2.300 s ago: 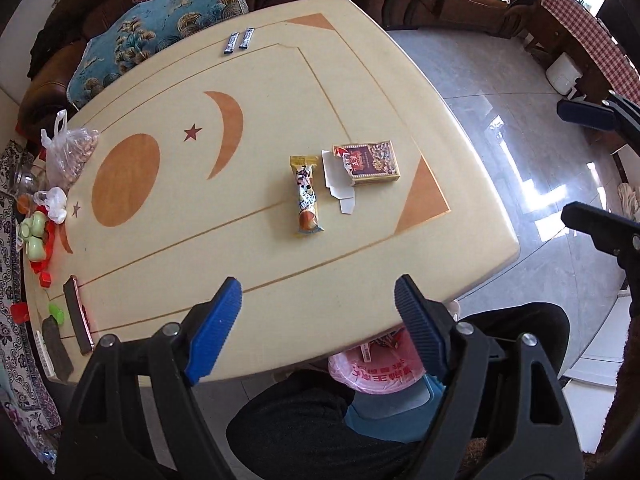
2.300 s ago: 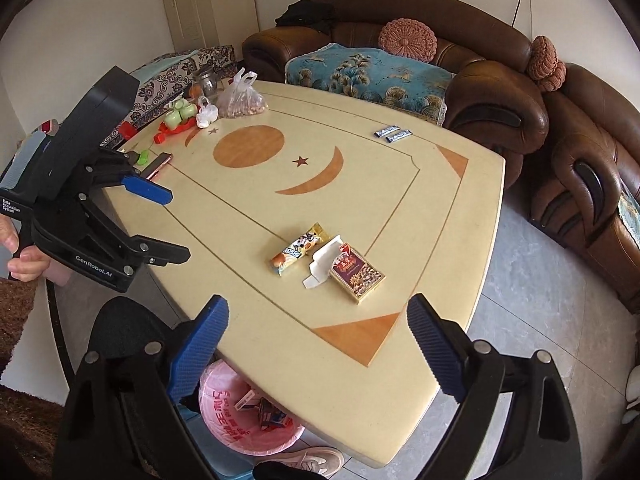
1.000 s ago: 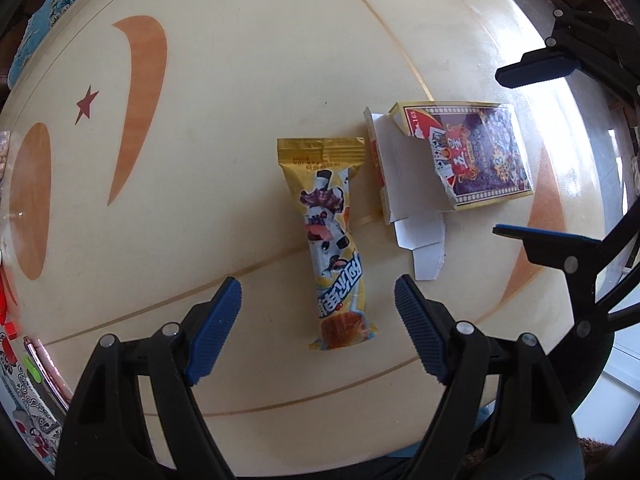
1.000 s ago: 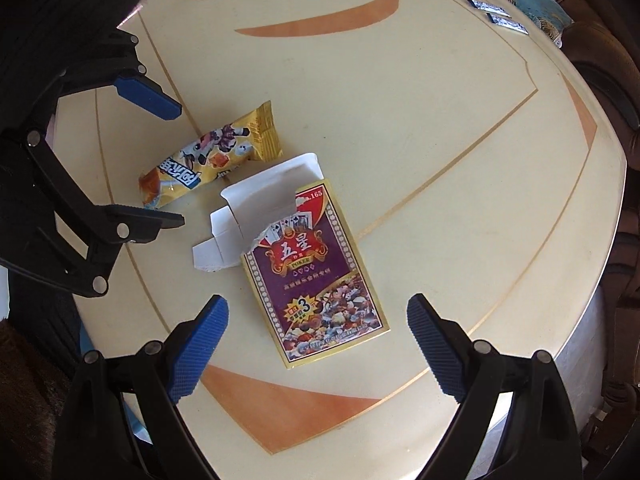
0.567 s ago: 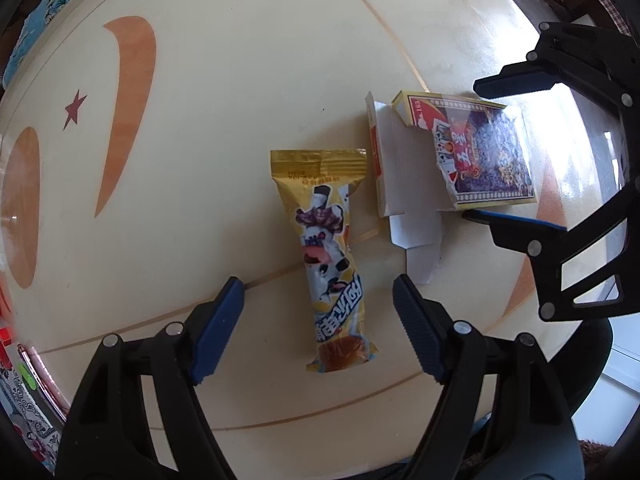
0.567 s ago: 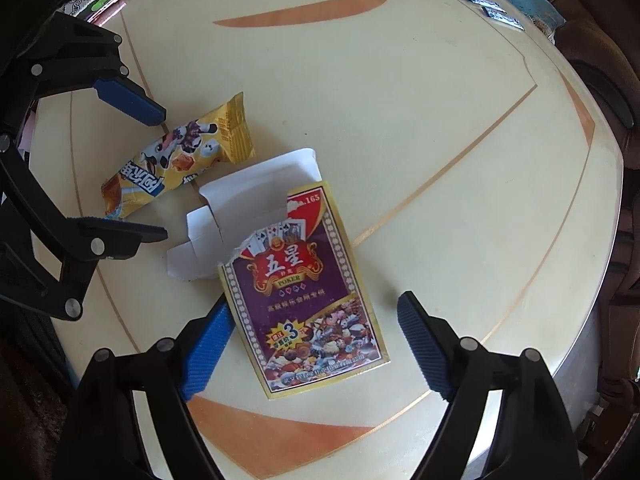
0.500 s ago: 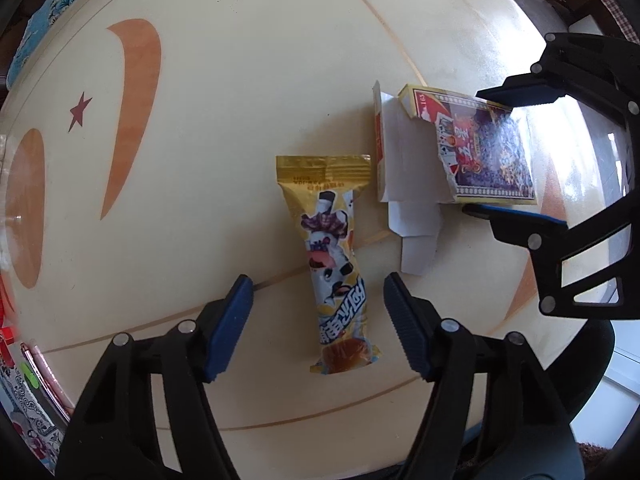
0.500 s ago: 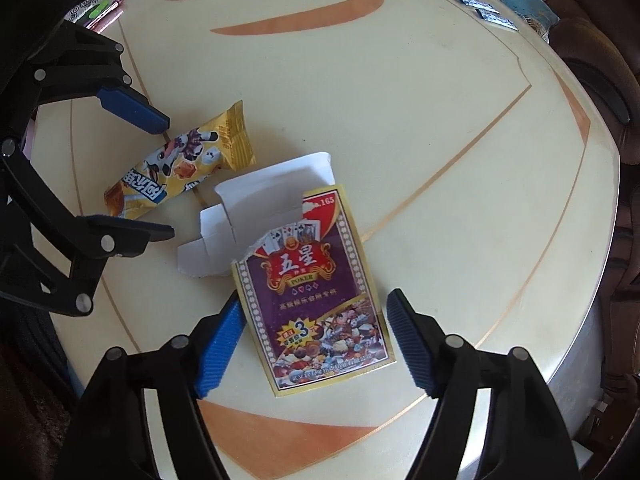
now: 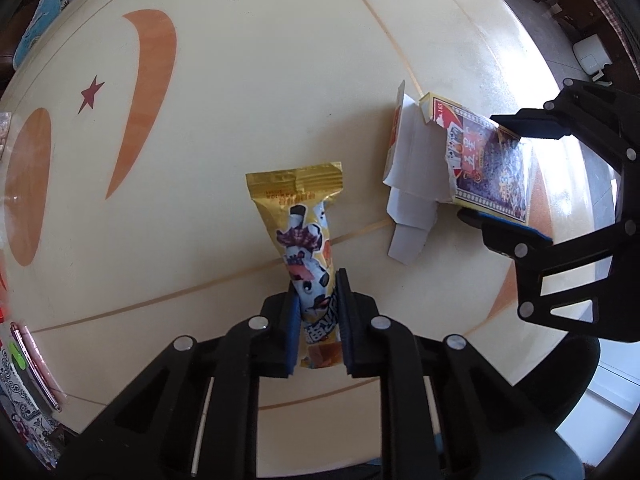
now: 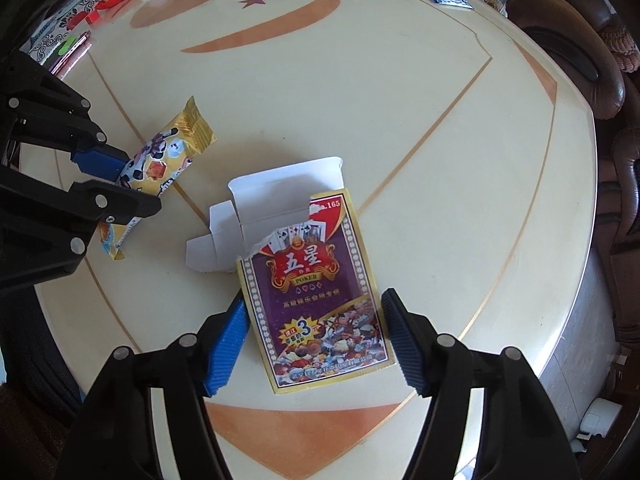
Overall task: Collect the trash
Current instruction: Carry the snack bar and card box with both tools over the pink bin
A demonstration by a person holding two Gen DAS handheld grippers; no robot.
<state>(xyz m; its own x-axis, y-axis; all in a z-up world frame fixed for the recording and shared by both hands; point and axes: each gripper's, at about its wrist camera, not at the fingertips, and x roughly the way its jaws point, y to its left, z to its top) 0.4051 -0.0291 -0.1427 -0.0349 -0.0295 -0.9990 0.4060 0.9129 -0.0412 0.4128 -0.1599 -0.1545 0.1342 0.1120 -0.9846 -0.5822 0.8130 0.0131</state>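
Snack wrapper (image 9: 306,240) | left gripper (image 9: 318,312) clamps it | card box (image 10: 316,292) "POKER", "165" | right gripper (image 10: 314,336) grips box

"POKER", "五星", "3", ".165" on card box (image 10: 320,292)

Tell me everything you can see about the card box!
The card box is a flat cardboard pack lying face up on the table. Its front is purple and red with a gold border, card pictures and the word POKER. The top is torn open, with white flaps spread out towards the snack. The right tool has a finger on each long side; its left pad touches the edge.
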